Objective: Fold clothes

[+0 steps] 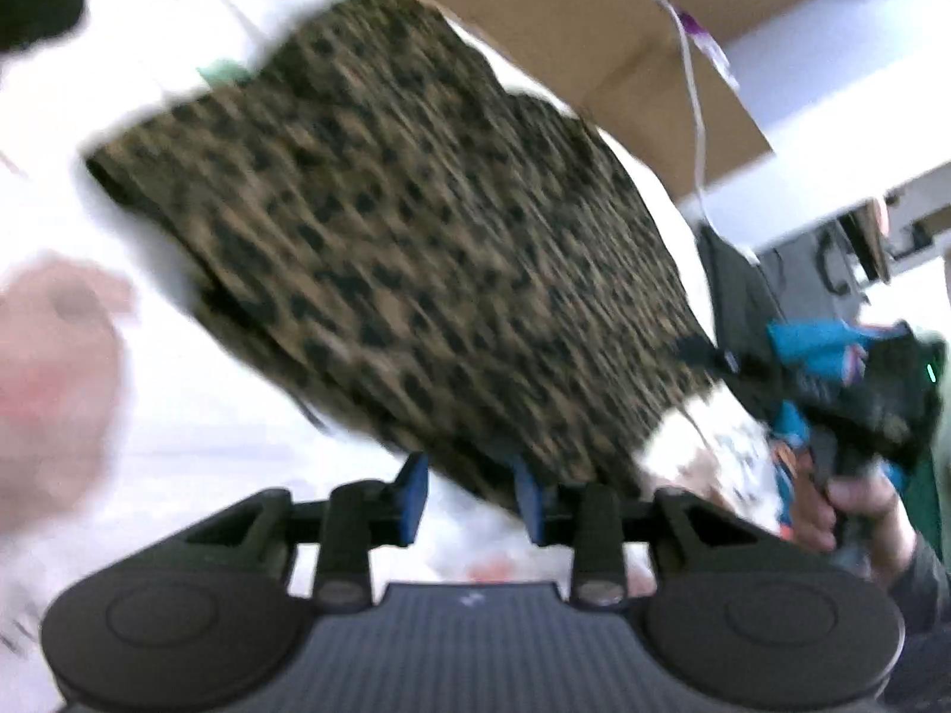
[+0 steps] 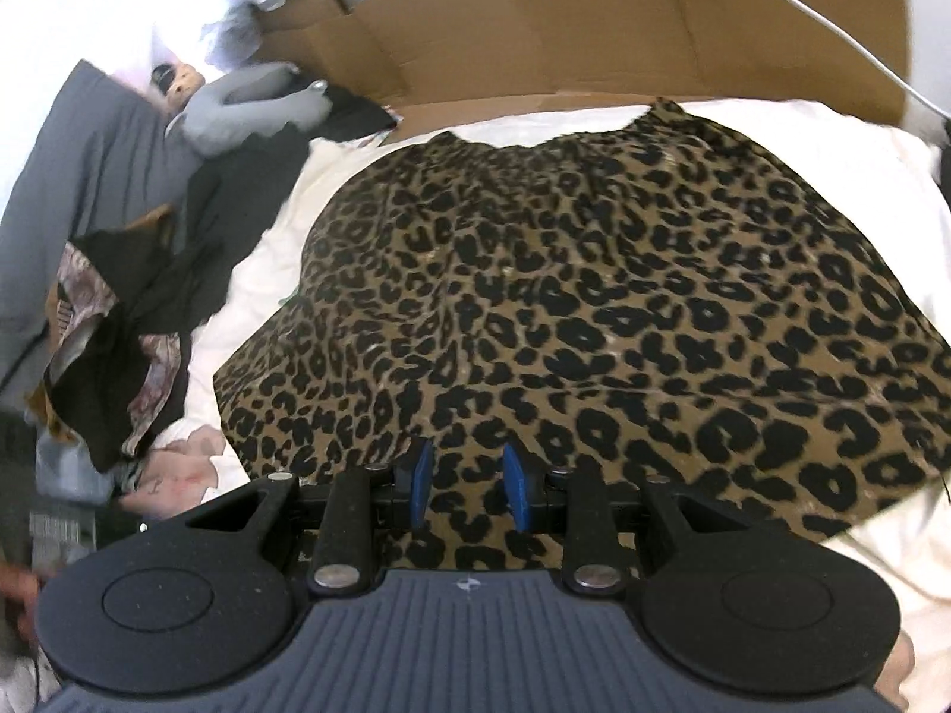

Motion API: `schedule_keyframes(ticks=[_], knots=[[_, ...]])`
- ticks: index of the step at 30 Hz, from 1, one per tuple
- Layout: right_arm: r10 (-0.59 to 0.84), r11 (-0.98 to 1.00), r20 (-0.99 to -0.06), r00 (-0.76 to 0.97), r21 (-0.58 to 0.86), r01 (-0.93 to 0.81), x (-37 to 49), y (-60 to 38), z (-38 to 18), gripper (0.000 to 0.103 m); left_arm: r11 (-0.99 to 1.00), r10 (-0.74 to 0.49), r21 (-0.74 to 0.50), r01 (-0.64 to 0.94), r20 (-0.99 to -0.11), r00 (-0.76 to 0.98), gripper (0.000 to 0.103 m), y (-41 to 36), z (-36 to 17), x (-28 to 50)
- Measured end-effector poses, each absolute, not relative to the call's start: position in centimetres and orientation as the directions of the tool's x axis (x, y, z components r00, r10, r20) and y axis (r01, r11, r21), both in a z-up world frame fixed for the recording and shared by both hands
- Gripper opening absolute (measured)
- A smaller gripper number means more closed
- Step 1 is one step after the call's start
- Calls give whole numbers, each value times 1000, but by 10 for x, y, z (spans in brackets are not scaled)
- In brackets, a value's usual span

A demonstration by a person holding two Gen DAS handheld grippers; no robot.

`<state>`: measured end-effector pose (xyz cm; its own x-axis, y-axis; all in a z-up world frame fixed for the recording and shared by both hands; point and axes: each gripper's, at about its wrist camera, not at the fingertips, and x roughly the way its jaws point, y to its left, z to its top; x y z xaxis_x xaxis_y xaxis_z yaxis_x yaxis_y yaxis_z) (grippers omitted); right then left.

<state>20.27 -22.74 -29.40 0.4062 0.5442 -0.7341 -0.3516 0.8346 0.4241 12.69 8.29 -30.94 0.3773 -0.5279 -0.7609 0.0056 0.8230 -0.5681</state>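
So there's one leopard-print garment [image 2: 594, 321] here, spread flat over a white sheet [image 2: 891, 190], with one big cardboard box [image 2: 535, 24] lying open just past its far edge. Two grippers in play. The right gripper [image 2: 466, 490] sits over the garment's near edge, blue pads partly apart with the print showing in the gap between them; can't tell whether they're actually pinching the cloth. The left gripper [image 1: 472, 490] view is heavily blurred: its two blue pads are spread, and the garment's [image 1: 416, 237] near corner comes down just to the right-hand pad, while the gap itself shows white sheet. Off to the left in the right wrist view is one messy pile of clothes [image 2: 137, 273] (grey, black and patterned pieces, too jumbled to count). One white cable [image 1: 692, 95] hangs down over the box.
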Motion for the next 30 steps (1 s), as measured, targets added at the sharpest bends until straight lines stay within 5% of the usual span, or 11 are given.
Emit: schedule_keyframes(ticks=[2,10,24,30], knots=[[537,838,-743,399,412,-358,205,-223,-296,28,849,-481,-528,-6,-778,404,55,100,-309,144],[490,860,-774,401,354,-367,203,-201,-294,28,907,-375,-421,17,-787,491,63,152,-305,209],[443,871,-817,369,295,-393,219,-159,-295,28,952,-281,-303,43,-811,514,64,190,-365,245],[442,875,-826,349,311,-371,213,-153,-302,28,940,-291,-342,7,-788,543,48,193,-370,232]])
